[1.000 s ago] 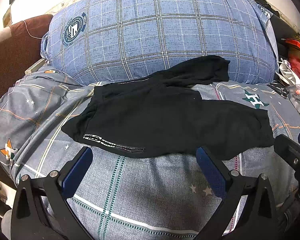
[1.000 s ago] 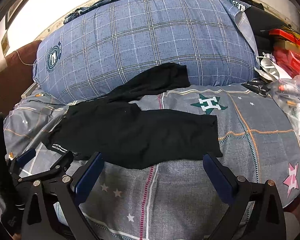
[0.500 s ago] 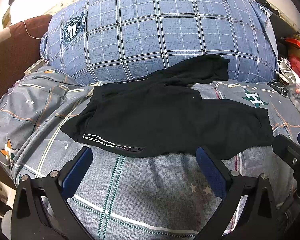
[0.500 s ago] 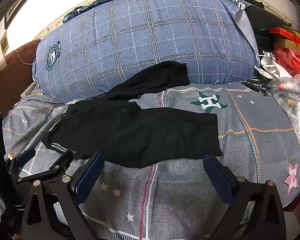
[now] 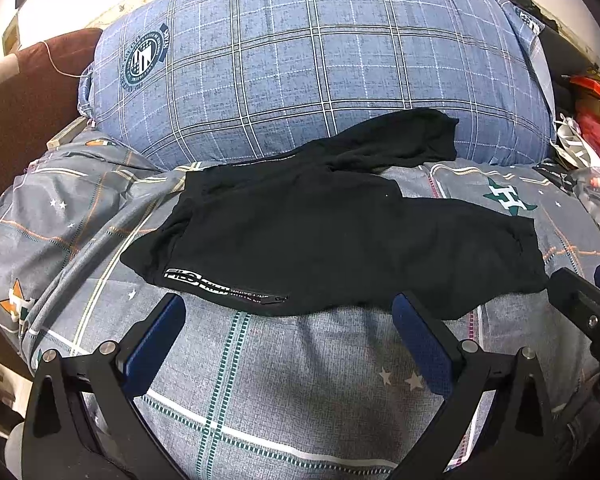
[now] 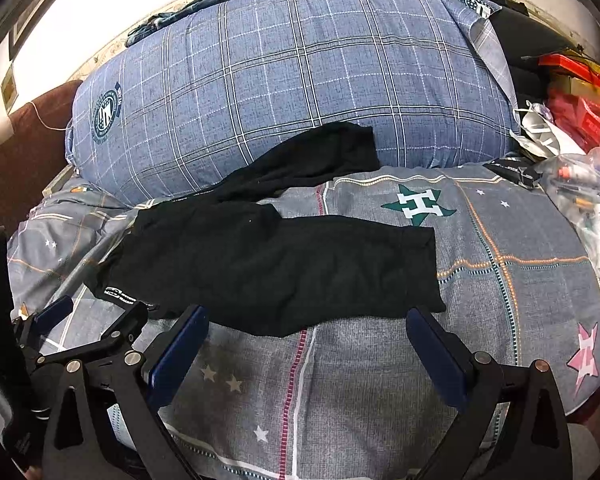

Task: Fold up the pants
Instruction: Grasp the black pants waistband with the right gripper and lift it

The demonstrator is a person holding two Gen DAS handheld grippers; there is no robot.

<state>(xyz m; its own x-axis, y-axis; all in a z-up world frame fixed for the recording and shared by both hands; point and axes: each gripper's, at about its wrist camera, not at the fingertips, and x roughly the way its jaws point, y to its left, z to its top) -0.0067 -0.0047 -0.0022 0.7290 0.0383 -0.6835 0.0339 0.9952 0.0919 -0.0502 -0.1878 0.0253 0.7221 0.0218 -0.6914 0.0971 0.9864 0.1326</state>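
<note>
Pants [image 5: 324, 248], black, lie spread on grey patterned bedding [image 5: 308, 380], waistband left, one leg running right, the other leg angled up onto the blue plaid pillow [image 5: 320, 80] behind the pants. White lettering strip [image 5: 220, 290] sits on the pants' near edge. Brown headboard-like surface [image 5: 24, 92] left of pillow. Right of the pants: red packaging [image 6: 580, 108] and clear plastic bag [image 6: 584, 196] with small items, contents unclear. Left gripper [image 5: 286, 320] hovers just before the pants' near edge, fingers spread wide, holding nothing. Right gripper [image 6: 306, 330] likewise near the leg hem, fingers wide apart, empty.
</note>
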